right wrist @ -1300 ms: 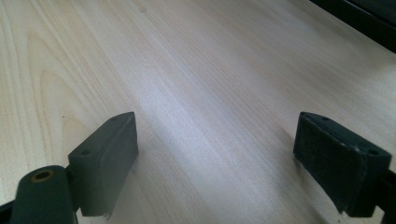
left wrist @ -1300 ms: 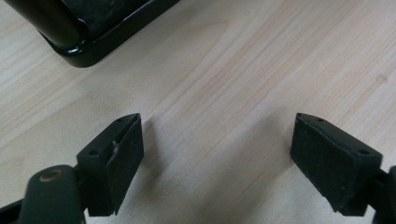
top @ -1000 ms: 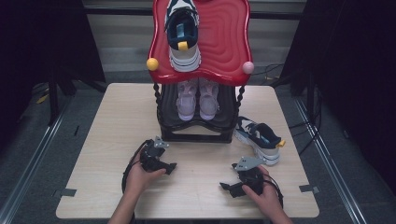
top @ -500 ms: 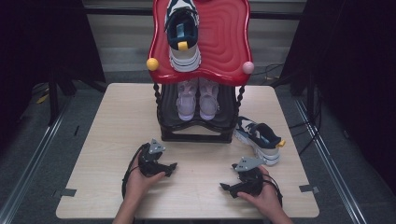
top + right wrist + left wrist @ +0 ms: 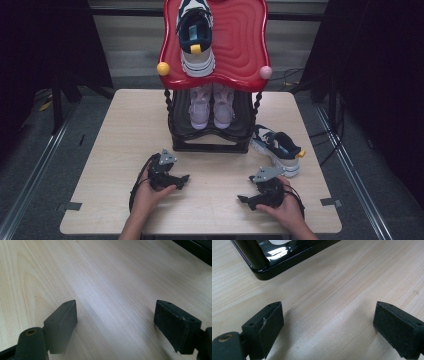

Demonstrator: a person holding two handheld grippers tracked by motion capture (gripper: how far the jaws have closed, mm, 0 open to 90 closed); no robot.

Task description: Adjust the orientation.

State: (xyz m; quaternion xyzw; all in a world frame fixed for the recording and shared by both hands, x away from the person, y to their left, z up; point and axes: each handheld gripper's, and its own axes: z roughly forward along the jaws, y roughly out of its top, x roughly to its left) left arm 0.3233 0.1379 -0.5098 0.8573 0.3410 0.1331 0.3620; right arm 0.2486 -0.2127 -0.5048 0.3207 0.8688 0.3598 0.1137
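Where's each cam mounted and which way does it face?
High view: above the person's side, facing forward and down on the table, shoe rack, both hands with left gripper and right gripper.
Left gripper view: on that gripper, facing tabletop and rack base; open jaws show.
Right gripper view: facing tabletop; open jaws show.
Shared: table, rack.

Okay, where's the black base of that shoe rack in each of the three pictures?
High view: the rack's black base sits centre, on the table below the red top.
Left gripper view: its glossy corner is at upper left, beyond the open jaws.
Right gripper view: a dark edge, probably the base, crosses the top right corner.
Shared landmark: the pale wooden tabletop.
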